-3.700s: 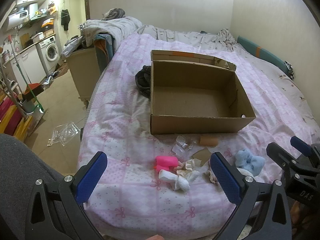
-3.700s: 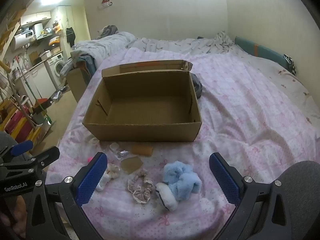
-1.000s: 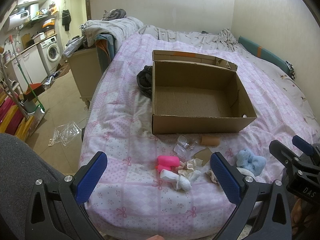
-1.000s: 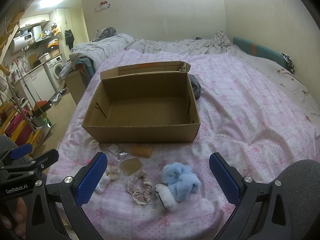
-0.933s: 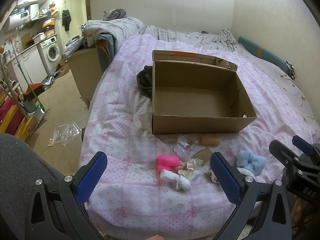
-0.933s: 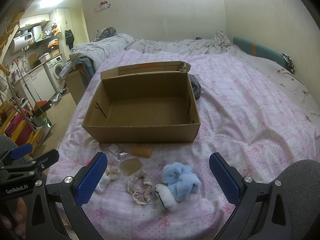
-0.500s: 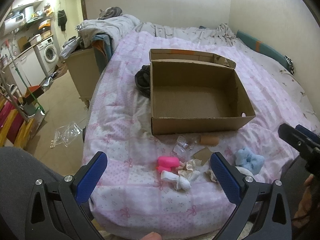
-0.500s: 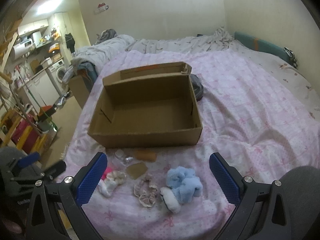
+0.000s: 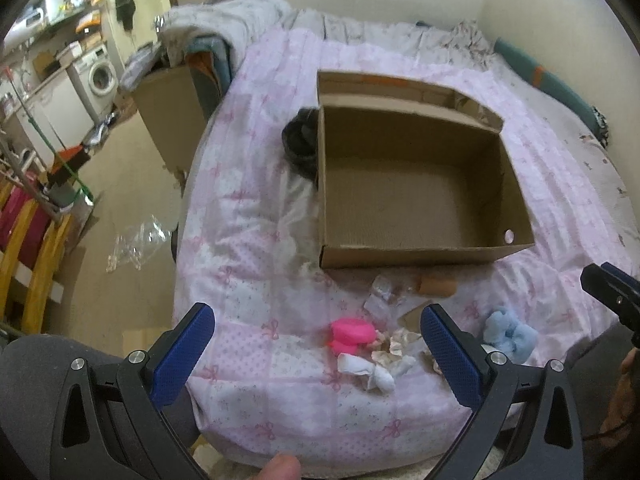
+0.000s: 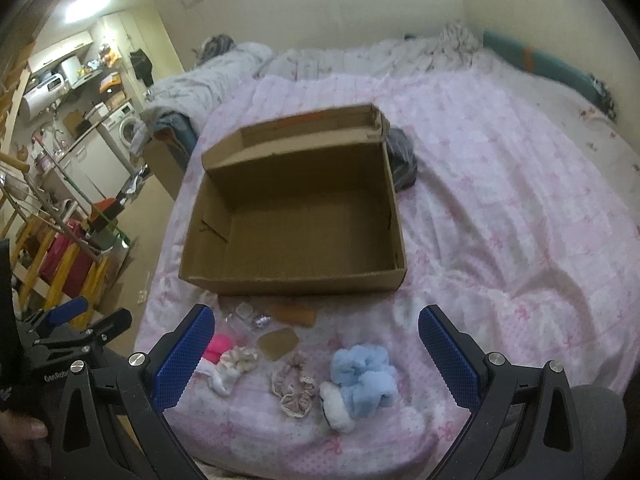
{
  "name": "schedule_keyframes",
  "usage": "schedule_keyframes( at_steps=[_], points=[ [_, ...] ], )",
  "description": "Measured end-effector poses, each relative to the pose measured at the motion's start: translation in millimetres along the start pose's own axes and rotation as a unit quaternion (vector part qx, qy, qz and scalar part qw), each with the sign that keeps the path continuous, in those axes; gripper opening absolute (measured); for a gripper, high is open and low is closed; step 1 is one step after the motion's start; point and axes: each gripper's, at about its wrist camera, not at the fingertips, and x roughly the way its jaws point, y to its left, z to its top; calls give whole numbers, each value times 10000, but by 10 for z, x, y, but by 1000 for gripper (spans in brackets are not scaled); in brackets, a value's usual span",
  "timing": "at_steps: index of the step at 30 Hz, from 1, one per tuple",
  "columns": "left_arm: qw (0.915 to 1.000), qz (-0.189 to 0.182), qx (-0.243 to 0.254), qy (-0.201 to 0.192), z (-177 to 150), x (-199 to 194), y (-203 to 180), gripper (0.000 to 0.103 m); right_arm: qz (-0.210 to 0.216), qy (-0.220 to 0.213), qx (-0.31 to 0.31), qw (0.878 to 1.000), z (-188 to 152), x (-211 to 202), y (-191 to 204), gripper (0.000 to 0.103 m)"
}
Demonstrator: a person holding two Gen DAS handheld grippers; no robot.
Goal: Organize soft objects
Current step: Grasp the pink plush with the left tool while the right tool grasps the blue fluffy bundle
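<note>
An open, empty cardboard box point(image 9: 416, 258) point(image 10: 292, 282) sits on the pink bedspread. In front of it lie soft items: a pink object point(image 9: 352, 334) point(image 10: 219, 346), a white sock point(image 9: 366, 372) point(image 10: 220, 380), a beige scrunchie point(image 10: 294, 392), a cream scrunchie point(image 10: 240, 358) and a fluffy blue scrunchie point(image 9: 508, 336) point(image 10: 364, 376). My left gripper point(image 9: 316, 354) is open and empty, above the bed's near edge. My right gripper point(image 10: 314, 354) is open and empty, above the scrunchies.
Clear plastic bits point(image 10: 250, 316), a brown tube point(image 9: 438, 286) and a cardboard scrap point(image 10: 278, 342) lie by the box. A dark garment point(image 9: 300, 148) sits behind the box. The floor with a washing machine point(image 9: 100, 78) is left.
Both grippers have risen and tipped downward, so the box and the items look more from above. Nothing on the bed has moved. Both stay open.
</note>
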Motion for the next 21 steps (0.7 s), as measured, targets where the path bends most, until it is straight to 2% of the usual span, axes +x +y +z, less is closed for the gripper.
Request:
schedule_keyframes(
  at_steps=[8,12,15,18,21],
  points=[
    [9980,-34,-42,627,71,401,31,103,63,661,270,9974,8,399,-150,103],
    [9970,-46,-198,743,129,597,104,103,42,957,456,9944,-37,608,-264,103],
    [9956,81,-388,847,154,775,226,103,-85,922,516,9944,-57,669,-334,103],
    [9908,-86,-451,1277,66,1007,278,102,-86,916,569,9941,-117,729,-385,103],
    [9845,-396,-453,1650,-28,1167,240,89,-171,1001,715,9923,-185,795,-446,103]
  ],
)
